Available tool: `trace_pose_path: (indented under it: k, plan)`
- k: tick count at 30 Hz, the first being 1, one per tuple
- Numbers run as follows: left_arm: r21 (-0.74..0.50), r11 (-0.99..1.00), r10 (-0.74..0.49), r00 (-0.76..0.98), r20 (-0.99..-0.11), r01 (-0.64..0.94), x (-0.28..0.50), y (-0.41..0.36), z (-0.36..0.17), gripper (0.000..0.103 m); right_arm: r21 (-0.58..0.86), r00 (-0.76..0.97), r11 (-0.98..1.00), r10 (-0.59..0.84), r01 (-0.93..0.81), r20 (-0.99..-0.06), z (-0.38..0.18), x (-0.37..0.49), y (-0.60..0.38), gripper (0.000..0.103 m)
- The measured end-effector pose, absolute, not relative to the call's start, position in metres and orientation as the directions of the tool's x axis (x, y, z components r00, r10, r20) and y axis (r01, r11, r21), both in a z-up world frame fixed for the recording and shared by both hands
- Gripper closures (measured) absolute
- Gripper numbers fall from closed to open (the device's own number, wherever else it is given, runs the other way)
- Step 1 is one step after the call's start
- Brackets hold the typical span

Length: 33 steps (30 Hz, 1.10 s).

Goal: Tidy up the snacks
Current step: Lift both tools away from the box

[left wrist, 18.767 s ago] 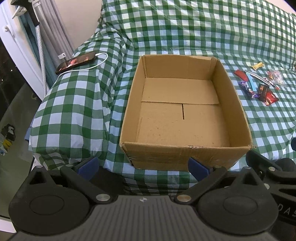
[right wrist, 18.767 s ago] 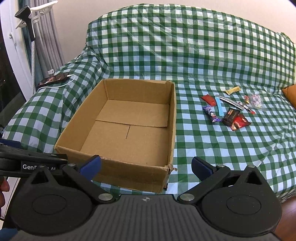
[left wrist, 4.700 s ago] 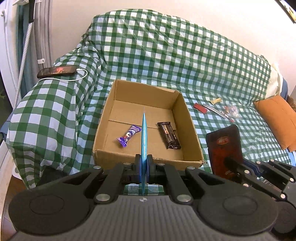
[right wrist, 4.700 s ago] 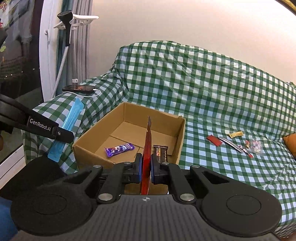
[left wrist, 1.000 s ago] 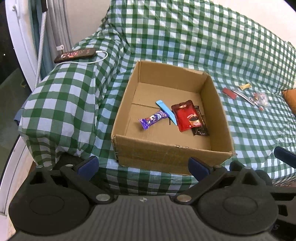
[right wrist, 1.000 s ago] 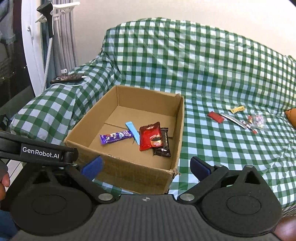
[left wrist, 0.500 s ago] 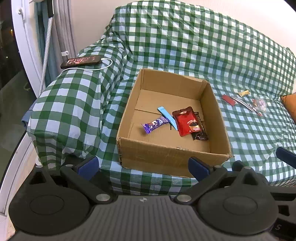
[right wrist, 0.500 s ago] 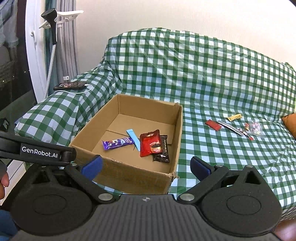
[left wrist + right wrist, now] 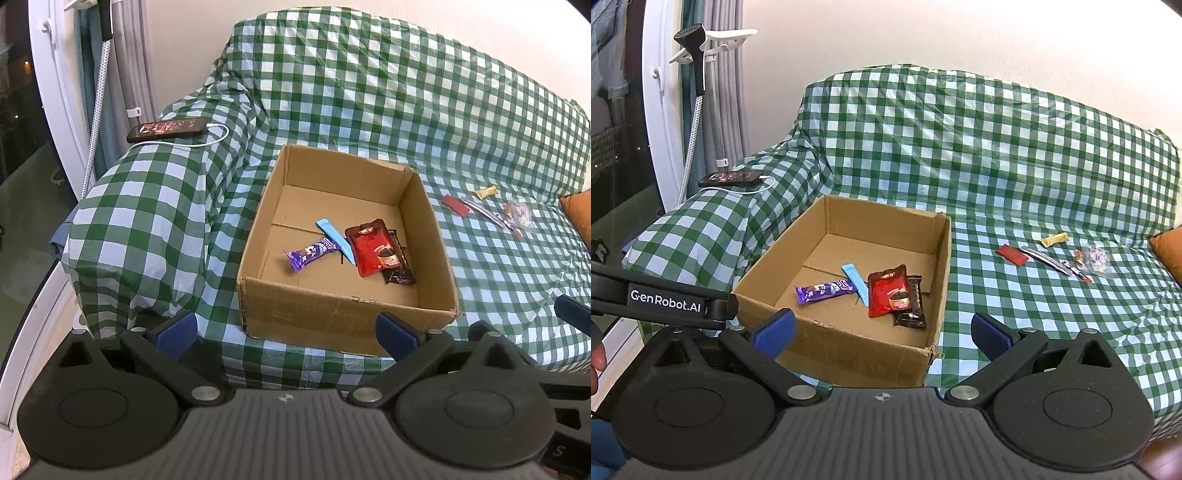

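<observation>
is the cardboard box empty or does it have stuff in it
Not empty. The cardboard box holds a purple bar, a blue stick, a red pouch and a dark bar.

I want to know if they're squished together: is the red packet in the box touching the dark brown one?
Touching. In the right wrist view the red packet lies overlapping the dark brown packet, covering its left edge with no gap between them.

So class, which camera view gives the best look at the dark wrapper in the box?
The right wrist view: the dark wrapper shows most of its length beside the red pouch. The left wrist view shows only its end past the pouch.
</observation>
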<state>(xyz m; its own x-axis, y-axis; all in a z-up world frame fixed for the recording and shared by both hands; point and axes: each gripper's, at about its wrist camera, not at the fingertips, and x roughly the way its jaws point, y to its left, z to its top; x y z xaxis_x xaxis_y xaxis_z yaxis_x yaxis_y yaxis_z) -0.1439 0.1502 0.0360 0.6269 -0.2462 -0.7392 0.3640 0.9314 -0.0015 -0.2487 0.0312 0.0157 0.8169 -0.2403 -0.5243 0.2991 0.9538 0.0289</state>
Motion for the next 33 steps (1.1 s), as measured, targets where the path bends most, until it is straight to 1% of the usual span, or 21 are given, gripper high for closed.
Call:
trace_pose_path:
  k: [12, 22, 27, 33]
  plan:
    - [0.005, 0.930, -0.244, 0.629, -0.738, 0.367, -0.146, 0.149, 0.037, 0.000, 0.032, 0.821, 0.952, -0.244, 0.303, -0.516, 0.019, -0.253, 0.029, 0.002]
    - [0.038, 0.922, -0.230, 0.623, -0.748, 0.385, -0.144, 0.142, 0.035, 0.000, 0.058, 0.823, 0.949, -0.236, 0.309, -0.517, 0.015, -0.257, 0.021, 0.001]
    - [0.068, 0.914, -0.213, 0.616, -0.759, 0.399, -0.142, 0.132, 0.032, 0.000, 0.081, 0.821, 0.945, -0.230, 0.316, -0.522, 0.009, -0.258, 0.012, 0.001]
    - [0.132, 0.890, -0.183, 0.608, -0.772, 0.436, -0.140, 0.109, 0.025, 0.000, 0.134, 0.812, 0.931, -0.220, 0.341, -0.540, -0.004, -0.261, -0.009, 0.001]
